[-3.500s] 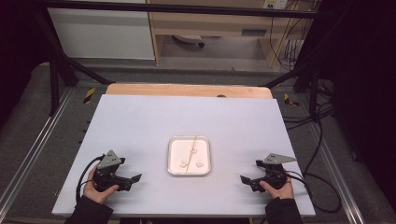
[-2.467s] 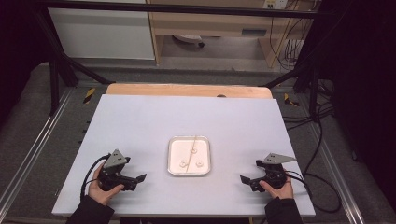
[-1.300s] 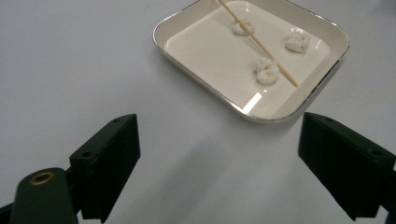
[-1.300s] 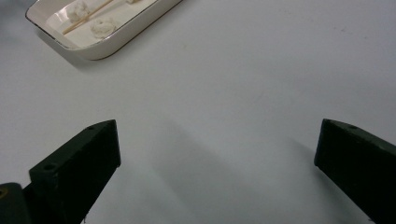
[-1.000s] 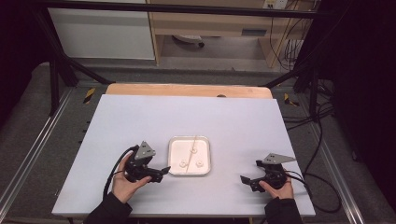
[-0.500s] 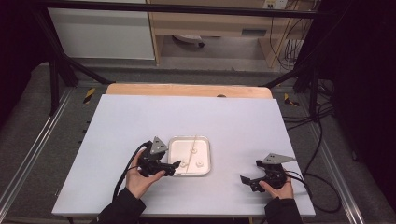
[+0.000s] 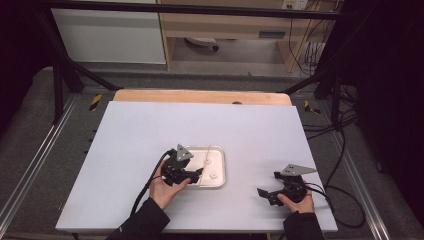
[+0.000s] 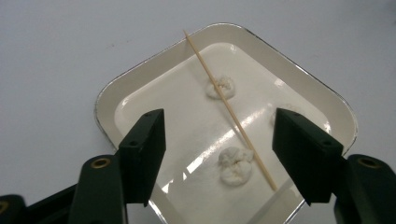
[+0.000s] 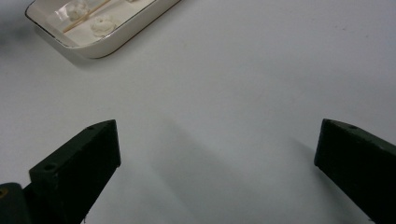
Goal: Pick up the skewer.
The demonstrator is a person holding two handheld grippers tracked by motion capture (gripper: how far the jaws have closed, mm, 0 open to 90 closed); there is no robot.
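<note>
A thin wooden skewer (image 8: 229,107) lies aslant in a shallow white tray (image 8: 112,95), running from the tray's upper rim at the top centre of the left gripper view down to the lower right, where its end rests near the right jaw. It crosses one small white dough-like lump (image 8: 220,87) and passes just beside a second lump (image 8: 236,165); a third sits partly hidden behind the right jaw.

The left tool (image 8: 219,154) hangs over the tray with the skewer's lower half and the nearer lump between its jaws. The jaws have just been closing and stand at a middling width, touching nothing. In the high view this left tool (image 7: 196,175) is at the tray's left edge, a little below the middle of the frame. The right tool (image 7: 263,194) rests wide open on the worktop at the lower right, well apart from the tray, with nothing between its jaws.

The likely trouble is the grip. The skewer is thin and lies flat on a glossy tray floor, so the jaws may pinch the lump instead, or push the stick sideways so that it rolls away. A jaw may also catch the rim and shove the light tray.

The worktop (image 7: 150,135) is a plain pale grey sheet on a wooden board. Beyond it stand a dark metal frame, cables and pale cabinets in a dim room.
</note>
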